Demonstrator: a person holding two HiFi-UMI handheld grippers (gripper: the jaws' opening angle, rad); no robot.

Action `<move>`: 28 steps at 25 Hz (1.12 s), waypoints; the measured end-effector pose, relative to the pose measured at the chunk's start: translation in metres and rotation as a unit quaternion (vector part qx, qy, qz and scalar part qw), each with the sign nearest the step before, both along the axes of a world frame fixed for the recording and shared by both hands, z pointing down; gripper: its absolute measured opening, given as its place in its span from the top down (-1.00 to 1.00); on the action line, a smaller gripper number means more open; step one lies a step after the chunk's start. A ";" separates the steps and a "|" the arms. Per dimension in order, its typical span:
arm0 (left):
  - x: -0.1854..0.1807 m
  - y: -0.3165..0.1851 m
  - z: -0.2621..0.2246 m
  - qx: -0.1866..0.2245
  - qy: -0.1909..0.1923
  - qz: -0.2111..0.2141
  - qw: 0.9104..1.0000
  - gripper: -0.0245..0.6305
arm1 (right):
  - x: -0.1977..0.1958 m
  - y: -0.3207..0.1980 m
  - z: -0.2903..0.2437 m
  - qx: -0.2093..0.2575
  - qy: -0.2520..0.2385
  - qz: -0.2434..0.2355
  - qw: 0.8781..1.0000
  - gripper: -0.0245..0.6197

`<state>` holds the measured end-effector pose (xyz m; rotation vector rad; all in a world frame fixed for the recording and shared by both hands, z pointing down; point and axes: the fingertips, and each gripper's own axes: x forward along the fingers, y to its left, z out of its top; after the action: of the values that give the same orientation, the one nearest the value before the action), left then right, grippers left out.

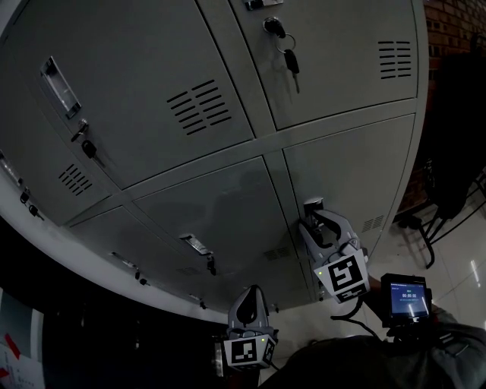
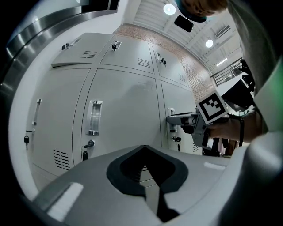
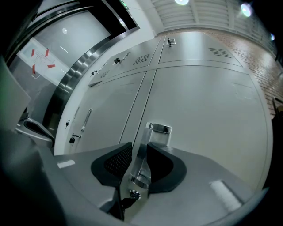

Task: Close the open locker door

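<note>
A wall of grey lockers fills the head view. My right gripper reaches level to the chrome handle of the lower right locker door. In the right gripper view the handle stands between the black pads, which press on its sides, with a key lock just under it. This door looks about flush with its neighbours. My left gripper hangs lower and to the left, away from the doors, its jaws shut on nothing. The left gripper view also shows the right gripper at the handle.
Other locker doors carry handles and keys, such as the keys in the upper door. A black chair stands at the right by a brick wall. A small lit screen sits behind the right gripper. The tiled floor shines.
</note>
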<state>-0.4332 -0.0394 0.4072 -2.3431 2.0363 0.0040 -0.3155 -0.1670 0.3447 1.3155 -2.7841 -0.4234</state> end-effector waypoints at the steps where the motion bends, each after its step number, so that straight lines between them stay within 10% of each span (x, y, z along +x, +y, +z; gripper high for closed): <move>1: 0.000 0.000 0.000 0.000 -0.001 0.000 1.000 0.92 | 0.000 0.000 0.000 0.000 -0.001 0.000 1.000 0.57; 28: -0.001 0.009 -0.001 -0.003 -0.011 -0.006 1.000 0.92 | 0.008 0.004 0.003 -0.021 -0.065 -0.003 0.998 0.43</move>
<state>-0.4343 -0.0306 0.4063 -2.3241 2.0442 -0.0281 -0.3071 -0.1630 0.3482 1.3745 -2.8841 -0.2873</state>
